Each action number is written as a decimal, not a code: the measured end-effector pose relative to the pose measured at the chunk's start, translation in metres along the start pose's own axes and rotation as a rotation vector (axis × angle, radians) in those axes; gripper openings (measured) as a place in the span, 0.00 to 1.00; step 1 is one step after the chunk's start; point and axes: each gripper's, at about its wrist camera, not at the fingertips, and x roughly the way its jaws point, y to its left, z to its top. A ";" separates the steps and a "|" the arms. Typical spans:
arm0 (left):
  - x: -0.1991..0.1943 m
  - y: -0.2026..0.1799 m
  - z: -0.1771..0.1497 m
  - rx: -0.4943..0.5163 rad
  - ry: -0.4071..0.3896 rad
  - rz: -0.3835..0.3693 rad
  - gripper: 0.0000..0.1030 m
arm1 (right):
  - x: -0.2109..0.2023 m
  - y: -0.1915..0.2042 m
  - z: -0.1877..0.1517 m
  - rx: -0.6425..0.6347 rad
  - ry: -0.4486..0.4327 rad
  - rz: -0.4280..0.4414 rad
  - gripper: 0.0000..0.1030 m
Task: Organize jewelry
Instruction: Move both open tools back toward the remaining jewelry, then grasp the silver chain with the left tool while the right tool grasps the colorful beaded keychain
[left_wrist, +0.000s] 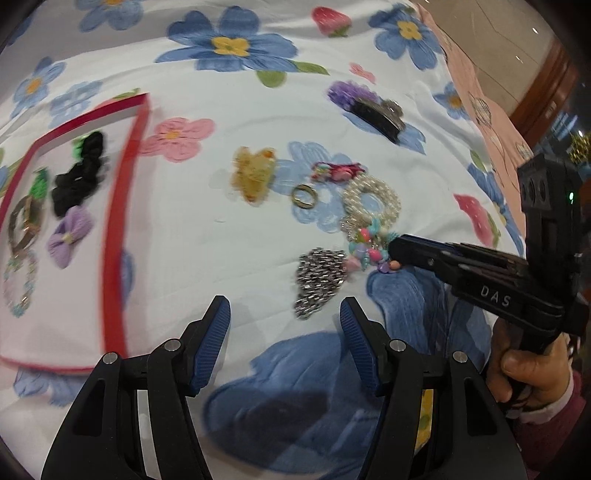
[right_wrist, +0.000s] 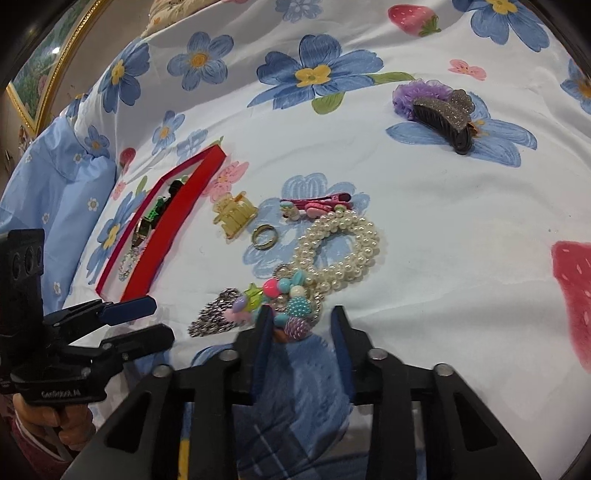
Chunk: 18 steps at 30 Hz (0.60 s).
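Note:
A colourful bead bracelet (right_wrist: 291, 314) lies on the flowered bedcover beside a pearl bracelet (right_wrist: 369, 243). My right gripper (right_wrist: 301, 321) has the beads between its fingers. In the left wrist view the right gripper (left_wrist: 393, 254) shows its jaws nearly together, pinching the bead bracelet (left_wrist: 369, 243). My left gripper (left_wrist: 284, 317) hangs open over the cloth, just short of a silver chain piece (left_wrist: 317, 280), with nothing between its fingers. A red-rimmed tray (left_wrist: 125, 184) at the left holds a black scrunchie (left_wrist: 79, 177), a lilac bow (left_wrist: 68, 232), a watch and a bracelet.
Loose on the cover are a yellow claw clip (right_wrist: 234, 214), a ring (right_wrist: 255, 236), a pink clip (right_wrist: 317, 205), a glittery black claw clip (right_wrist: 443, 110) and a purple scrunchie (right_wrist: 406, 96). A blue pillow (right_wrist: 55, 192) lies beyond the tray. A hand (left_wrist: 532, 373) holds the right gripper.

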 end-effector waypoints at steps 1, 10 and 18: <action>0.004 -0.003 0.001 0.010 0.006 0.001 0.60 | 0.000 -0.002 0.000 0.005 0.001 0.004 0.12; 0.032 -0.020 0.013 0.086 0.010 0.039 0.53 | -0.032 -0.028 -0.003 0.042 -0.058 -0.053 0.12; 0.033 -0.021 0.015 0.115 0.010 -0.006 0.15 | -0.023 -0.037 -0.001 0.071 -0.021 -0.042 0.22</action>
